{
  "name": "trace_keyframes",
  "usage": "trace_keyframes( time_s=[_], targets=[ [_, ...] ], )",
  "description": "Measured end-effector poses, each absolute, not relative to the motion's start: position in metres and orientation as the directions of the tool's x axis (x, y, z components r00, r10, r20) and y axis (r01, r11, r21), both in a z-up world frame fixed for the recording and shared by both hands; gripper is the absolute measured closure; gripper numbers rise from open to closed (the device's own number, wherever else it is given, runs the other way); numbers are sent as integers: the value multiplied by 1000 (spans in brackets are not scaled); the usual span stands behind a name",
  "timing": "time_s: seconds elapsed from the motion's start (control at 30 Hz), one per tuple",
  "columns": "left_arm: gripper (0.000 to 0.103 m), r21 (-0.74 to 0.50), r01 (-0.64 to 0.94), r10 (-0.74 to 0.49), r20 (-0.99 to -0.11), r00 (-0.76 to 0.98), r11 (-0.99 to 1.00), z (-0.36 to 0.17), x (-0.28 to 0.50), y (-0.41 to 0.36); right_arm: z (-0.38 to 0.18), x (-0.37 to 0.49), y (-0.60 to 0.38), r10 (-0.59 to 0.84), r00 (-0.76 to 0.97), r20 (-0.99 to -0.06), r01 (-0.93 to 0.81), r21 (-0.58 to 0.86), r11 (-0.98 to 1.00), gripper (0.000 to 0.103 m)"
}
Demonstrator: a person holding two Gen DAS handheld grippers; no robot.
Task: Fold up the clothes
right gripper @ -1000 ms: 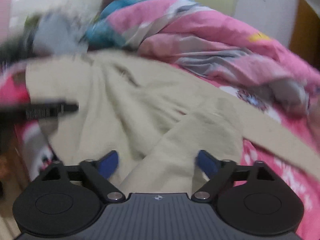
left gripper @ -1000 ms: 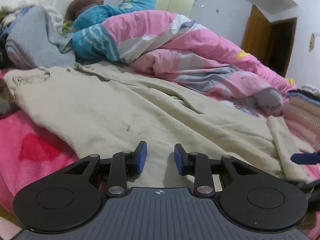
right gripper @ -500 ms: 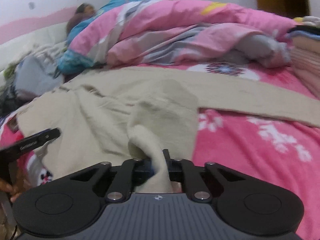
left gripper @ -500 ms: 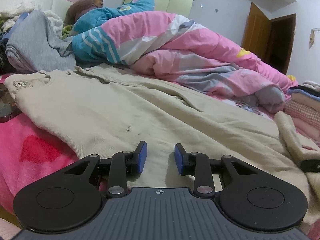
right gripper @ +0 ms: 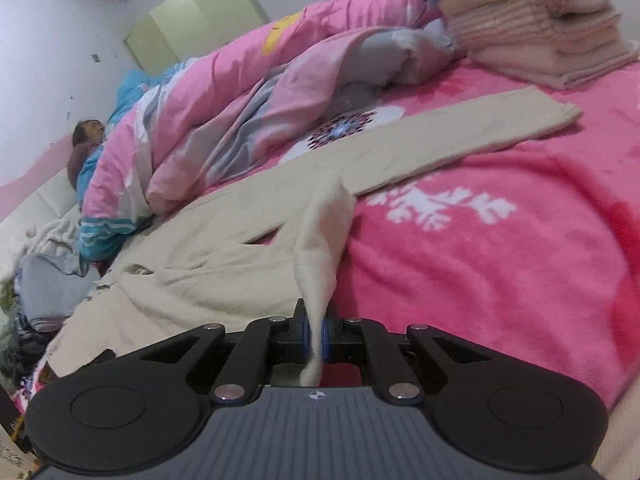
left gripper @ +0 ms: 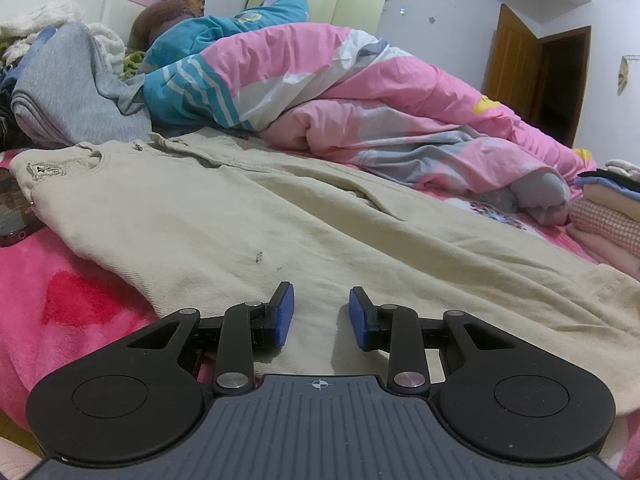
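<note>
Beige trousers (left gripper: 240,220) lie spread across the pink bed blanket (left gripper: 60,300), waistband with a label at the left. My left gripper (left gripper: 320,316) rests low over the cloth near its front edge. It is open, with blue pads apart and only flat fabric beneath the gap. In the right wrist view my right gripper (right gripper: 316,330) is shut on the end of one trouser leg (right gripper: 324,240), which rises from the bed as a stretched ridge. The other leg (right gripper: 480,136) lies flat, reaching toward the far right. The whole right view is tilted.
A person (left gripper: 180,4) lies under a pink and blue quilt (left gripper: 360,92) along the far side of the bed. A stack of folded clothes (right gripper: 540,32) sits beyond the flat leg. A grey garment (left gripper: 68,88) is heaped at the far left. A dark flat object (left gripper: 12,216) lies beside the waistband.
My right gripper closed on the trouser leg, then carried it sideways while rolling, pulling the leg out straight. It has left the left wrist view's right edge. The left gripper stayed still.
</note>
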State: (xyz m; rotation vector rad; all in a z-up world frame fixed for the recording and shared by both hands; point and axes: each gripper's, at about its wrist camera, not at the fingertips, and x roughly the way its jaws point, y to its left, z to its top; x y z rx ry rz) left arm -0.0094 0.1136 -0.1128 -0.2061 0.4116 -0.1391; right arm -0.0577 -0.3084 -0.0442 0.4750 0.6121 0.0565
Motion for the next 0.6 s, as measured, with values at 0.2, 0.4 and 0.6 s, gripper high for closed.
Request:
trace_keyframes(
  time_s=[0.2,0.4,0.6],
  targets=[
    [72,-235,88,-175,-383,907,968,-112,-10,114,-54,-66,-333,141,809,-571,182,472,863,97],
    [72,-259,81,-179,-383,906,963,-112,-11,118,-37,-76,-356,-115,832,-543,377,400,836,91],
    [72,-267,80,-184,-390,902,960,-111,-12,120,-3,-40,-328,55,888,-458,149,397,906,76]
  ],
)
